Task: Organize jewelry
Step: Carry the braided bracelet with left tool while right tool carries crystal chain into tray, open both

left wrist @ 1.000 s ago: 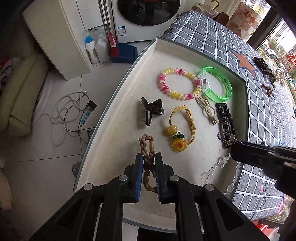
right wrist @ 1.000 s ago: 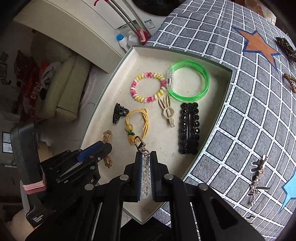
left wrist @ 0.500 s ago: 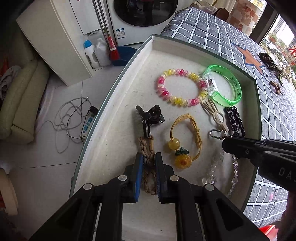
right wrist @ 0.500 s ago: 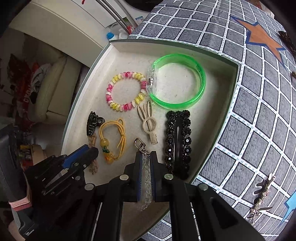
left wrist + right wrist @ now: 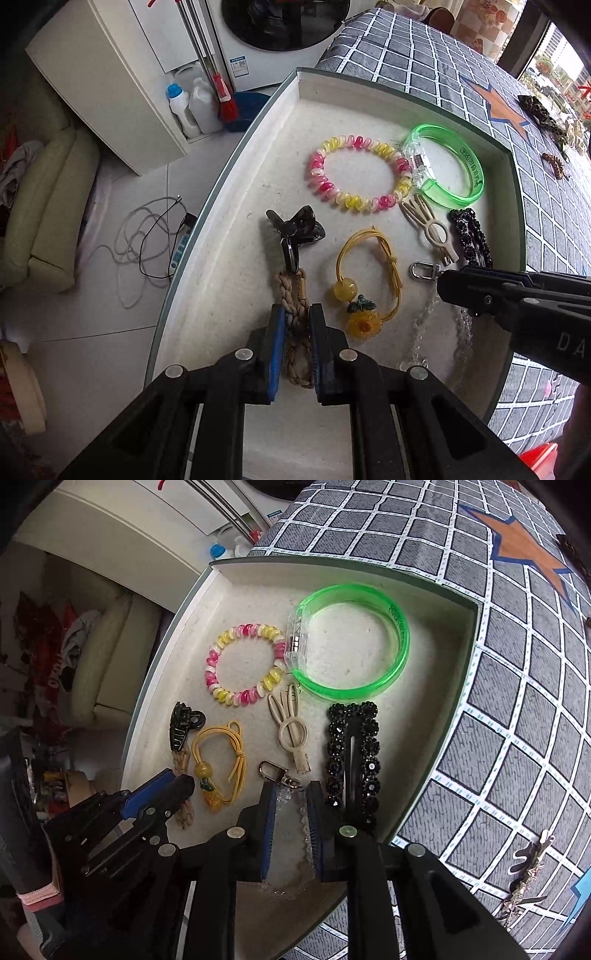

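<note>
My left gripper (image 5: 297, 321) is shut on a tan braided cord loop (image 5: 295, 291). The cord lies low in the beige tray (image 5: 258, 155), its far end against a black claw clip (image 5: 295, 229). The right gripper (image 5: 290, 801) is opening. A clear bead chain (image 5: 295, 823) with a silver clasp (image 5: 269, 770) lies slack on the tray floor between the parted pads. In the left wrist view the right gripper (image 5: 443, 284) is beside the chain (image 5: 424, 321). In the right wrist view the left gripper (image 5: 181, 782) is at lower left.
The tray (image 5: 424, 701) also holds a pink-yellow spiral bracelet (image 5: 354, 173), a green bangle (image 5: 447, 173), a yellow sunflower hair tie (image 5: 369, 280), a beige rabbit clip (image 5: 432, 229) and a black beaded clip (image 5: 354, 760). More jewelry (image 5: 528, 871) lies on the checked cloth. The floor drops away left.
The right gripper came down with the clear chain onto the tray floor and its jaws parted. The braided cord's far end now rests against the claw clip.
</note>
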{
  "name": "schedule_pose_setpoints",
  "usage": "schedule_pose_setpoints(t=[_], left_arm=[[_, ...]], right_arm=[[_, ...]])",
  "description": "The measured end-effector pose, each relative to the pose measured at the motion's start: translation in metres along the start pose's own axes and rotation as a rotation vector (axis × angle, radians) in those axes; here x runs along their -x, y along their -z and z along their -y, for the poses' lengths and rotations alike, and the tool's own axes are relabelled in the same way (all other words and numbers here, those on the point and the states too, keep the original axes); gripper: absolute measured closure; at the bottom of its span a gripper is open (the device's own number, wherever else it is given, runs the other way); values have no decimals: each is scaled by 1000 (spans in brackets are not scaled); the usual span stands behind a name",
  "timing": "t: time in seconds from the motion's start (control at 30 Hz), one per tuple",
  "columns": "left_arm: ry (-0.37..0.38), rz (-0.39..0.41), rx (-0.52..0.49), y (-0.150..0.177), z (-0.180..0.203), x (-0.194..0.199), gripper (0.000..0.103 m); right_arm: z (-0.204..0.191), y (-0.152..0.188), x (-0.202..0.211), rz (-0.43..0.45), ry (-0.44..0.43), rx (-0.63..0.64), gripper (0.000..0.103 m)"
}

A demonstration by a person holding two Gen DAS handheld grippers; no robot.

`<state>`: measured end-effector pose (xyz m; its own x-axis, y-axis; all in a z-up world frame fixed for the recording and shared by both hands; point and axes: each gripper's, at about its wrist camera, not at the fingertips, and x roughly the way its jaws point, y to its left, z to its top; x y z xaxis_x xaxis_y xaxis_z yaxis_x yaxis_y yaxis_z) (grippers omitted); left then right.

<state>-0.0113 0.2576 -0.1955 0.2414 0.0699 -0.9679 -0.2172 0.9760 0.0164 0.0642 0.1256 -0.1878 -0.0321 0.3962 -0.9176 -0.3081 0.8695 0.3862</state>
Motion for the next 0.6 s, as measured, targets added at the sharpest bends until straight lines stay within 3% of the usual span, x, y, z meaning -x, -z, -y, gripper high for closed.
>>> schedule_pose_setpoints(t=[0.27,0.3,0.47,0.53,0.6], left_arm=[[-9,-17,-8,2,0,6,82],[-10,-18,-9,3,0,8,82],[-10,-38,6,2,-5,11,82],[-16,-42,-1,2,-4,13,82],[-19,-44,-14,2,-4,14,79]], right_arm=[[10,-4,30,52,-68,-36,64],[10,-4,34,60,-71,-39,59],[13,0,55,84,-69,-51,55],[17,3,62,91,-65,-61,47],[20,8,69,98,-60,-73,46]])
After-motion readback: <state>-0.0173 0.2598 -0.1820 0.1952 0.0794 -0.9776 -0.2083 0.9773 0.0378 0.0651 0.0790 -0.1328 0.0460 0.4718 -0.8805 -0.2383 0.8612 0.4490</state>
